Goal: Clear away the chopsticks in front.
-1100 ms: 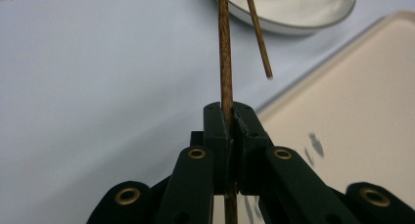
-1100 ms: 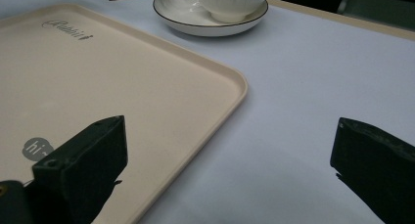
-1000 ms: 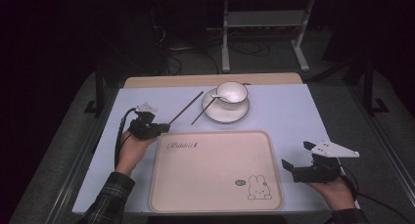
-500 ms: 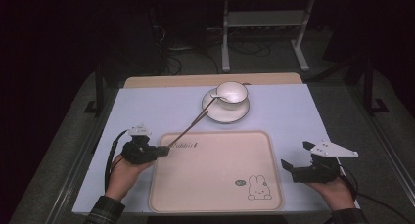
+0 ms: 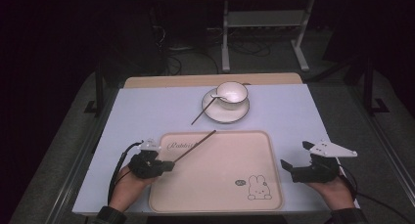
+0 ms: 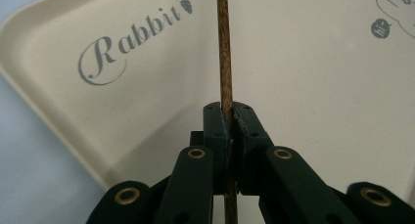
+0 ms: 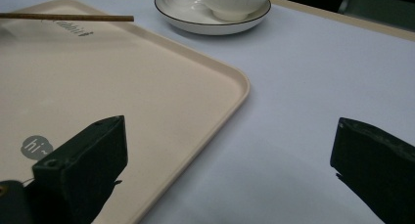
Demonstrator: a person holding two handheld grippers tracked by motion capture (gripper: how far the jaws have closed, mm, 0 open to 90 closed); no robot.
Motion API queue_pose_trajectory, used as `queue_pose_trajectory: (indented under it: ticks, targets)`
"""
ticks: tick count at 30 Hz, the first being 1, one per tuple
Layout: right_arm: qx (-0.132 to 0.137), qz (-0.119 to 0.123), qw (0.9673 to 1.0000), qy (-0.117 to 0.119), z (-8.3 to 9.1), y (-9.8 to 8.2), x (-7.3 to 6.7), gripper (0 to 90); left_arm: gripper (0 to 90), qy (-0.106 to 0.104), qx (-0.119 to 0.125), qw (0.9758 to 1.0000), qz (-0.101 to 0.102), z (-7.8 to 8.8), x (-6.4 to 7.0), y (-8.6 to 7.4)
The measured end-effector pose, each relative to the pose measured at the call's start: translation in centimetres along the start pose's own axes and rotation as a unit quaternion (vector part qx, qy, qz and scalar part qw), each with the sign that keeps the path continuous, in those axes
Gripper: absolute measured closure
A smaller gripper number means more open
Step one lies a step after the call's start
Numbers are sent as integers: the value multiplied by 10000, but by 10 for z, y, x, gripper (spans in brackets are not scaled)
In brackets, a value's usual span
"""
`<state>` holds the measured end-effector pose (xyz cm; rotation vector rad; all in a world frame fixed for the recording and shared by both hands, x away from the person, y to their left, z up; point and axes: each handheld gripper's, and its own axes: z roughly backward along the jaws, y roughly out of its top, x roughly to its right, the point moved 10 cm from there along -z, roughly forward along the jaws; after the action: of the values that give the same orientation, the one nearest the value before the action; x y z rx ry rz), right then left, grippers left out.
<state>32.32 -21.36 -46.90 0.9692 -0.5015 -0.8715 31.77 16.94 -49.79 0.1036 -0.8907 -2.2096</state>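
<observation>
A white cup (image 5: 231, 92) sits on its saucer (image 5: 225, 111) at the far side, a second chopstick (image 5: 203, 111) leaning against the saucer's rim, pale blue table (image 5: 147, 106) beneath.

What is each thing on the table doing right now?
Left tool: shut on a chopstick.
Held chopstick: lifted, slanting over the tray.
Other chopstick: lying loose, one end on the saucer.
Right tool: open, empty, by the tray's edge.
Tray: flat on the table, nothing resting on it.
Cup: upright on the saucer.
Saucer: flat under the cup.
</observation>
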Motion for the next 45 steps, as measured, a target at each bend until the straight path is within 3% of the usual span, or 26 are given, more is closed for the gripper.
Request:
queue_pose_trajectory:
  ticks: [7,12,24,26,27,28,30,31,35,42,43,44,45]
  targets:
    - [12,11,10000,5,0,0,0,0,848,186,-312,9991,-198,-14,-4,-6]
    - [13,8,10000,14,0,0,0,0,831,115,-240,9996,-105,-14,-4,-6]
    - [12,7,10000,14,0,0,0,0,810,119,-255,9995,-115,-14,-4,-6]
    - [16,8,10000,15,0,1,0,0,723,127,-271,9995,-92,-12,-3,-6]
    - [17,13,10000,15,0,1,0,0,723,110,-221,9996,-118,-11,-2,-4]
    - [18,8,10000,13,1,0,0,0,658,81,-52,9999,-60,-6,-3,4]
    - [19,8,10000,12,1,0,0,0,610,29,2,10000,-18,-5,-4,7]
    - [12,5,10000,15,0,0,0,0,543,-4,122,9999,-16,-4,-7,16]
    - [7,2,10000,16,0,0,0,0,415,-1,224,9997,-75,-4,-13,29]
    - [10,-3,10000,17,0,0,-1,0,339,39,431,9987,-282,-17,-25,71]
    - [10,-3,10000,17,0,0,-1,0,337,39,431,9987,-282,-17,-25,71]
    - [11,-5,10000,21,0,0,-1,0,337,63,463,9983,-345,-21,-28,83]
    - [11,-5,10000,21,0,0,-1,0,338,63,463,9983,-345,-21,-28,83]
